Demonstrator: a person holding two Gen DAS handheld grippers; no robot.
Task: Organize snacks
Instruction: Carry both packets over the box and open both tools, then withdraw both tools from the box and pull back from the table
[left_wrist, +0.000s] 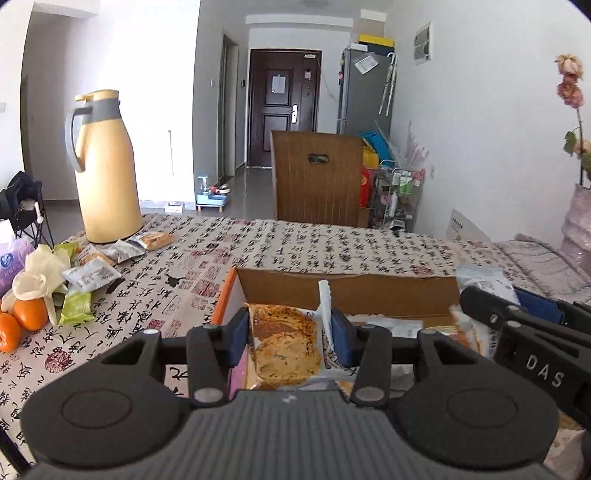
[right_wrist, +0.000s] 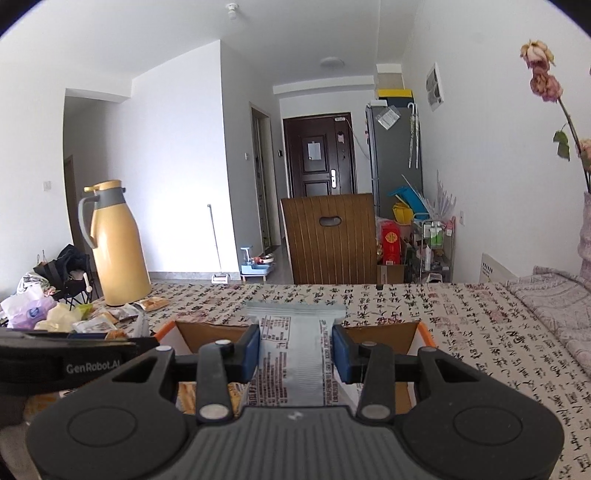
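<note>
Left gripper clamps a biscuit packet — right gripper clamps a silver packet.

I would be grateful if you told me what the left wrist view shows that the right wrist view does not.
Only the left wrist view shows the oranges and the cracker packet gripped in the left gripper. Only the right wrist view shows the silver packet clamped in the right gripper and the ceiling lamp. Both show the cardboard box, yellow thermos and wooden chair.
</note>
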